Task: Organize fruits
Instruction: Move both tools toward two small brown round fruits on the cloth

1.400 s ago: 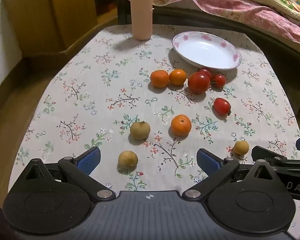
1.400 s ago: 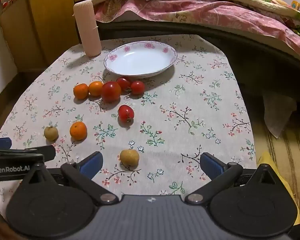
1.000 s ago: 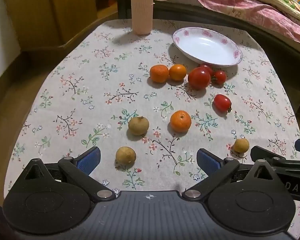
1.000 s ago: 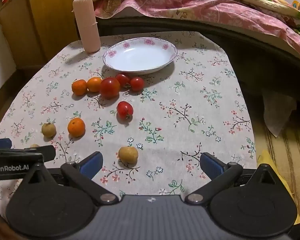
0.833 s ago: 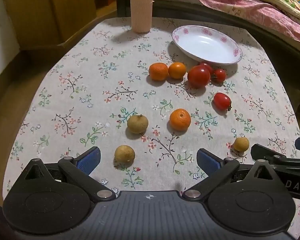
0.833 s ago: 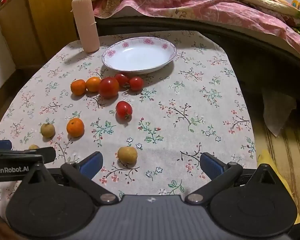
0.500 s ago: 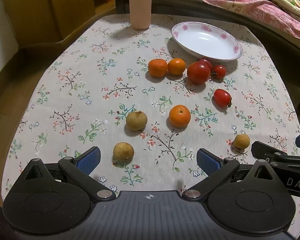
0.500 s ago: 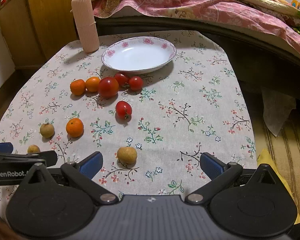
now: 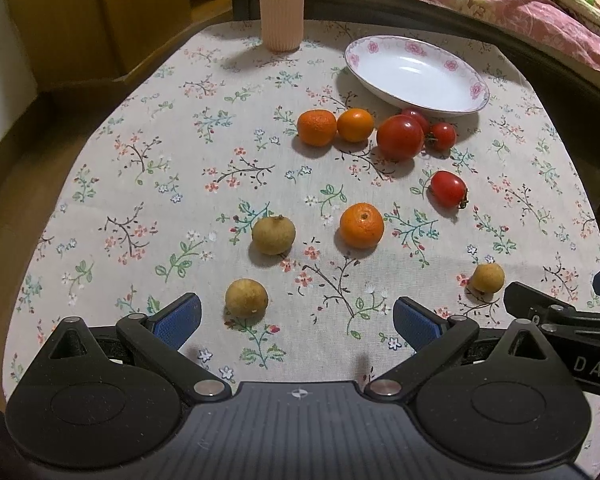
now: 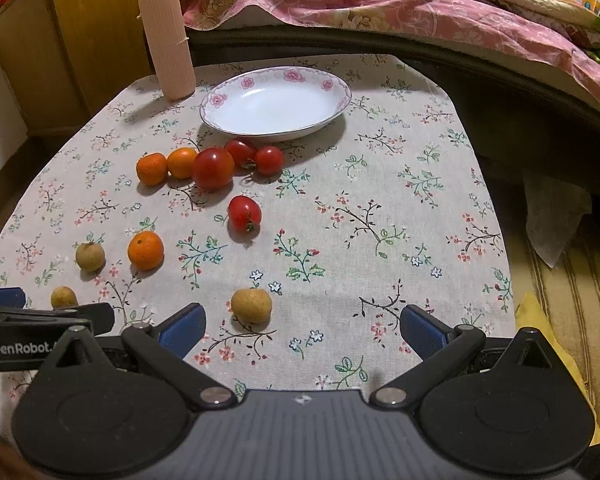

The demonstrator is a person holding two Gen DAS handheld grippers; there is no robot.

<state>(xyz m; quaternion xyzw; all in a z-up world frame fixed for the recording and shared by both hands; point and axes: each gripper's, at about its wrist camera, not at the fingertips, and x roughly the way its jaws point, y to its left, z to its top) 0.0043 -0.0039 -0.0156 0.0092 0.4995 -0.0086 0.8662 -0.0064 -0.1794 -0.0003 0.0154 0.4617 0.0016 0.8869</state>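
Observation:
Fruits lie loose on a floral tablecloth. A white plate with pink flowers stands empty at the back; it also shows in the right wrist view. Below it lie two oranges, a big tomato and small tomatoes. A lone tomato, an orange and three tan longans lie nearer. My left gripper is open, with a longan just ahead of its left finger. My right gripper is open, with a longan just ahead between its fingers.
A tall pink ribbed cylinder stands at the table's back left. A wooden cabinet is behind it. A bed with a pink quilt runs along the back and right. The table's right edge drops to a striped floor mat.
Both grippers have drifted slightly forward over the table, so the near longans sit closer to the fingers. No fruit has moved. Both grippers stay open.

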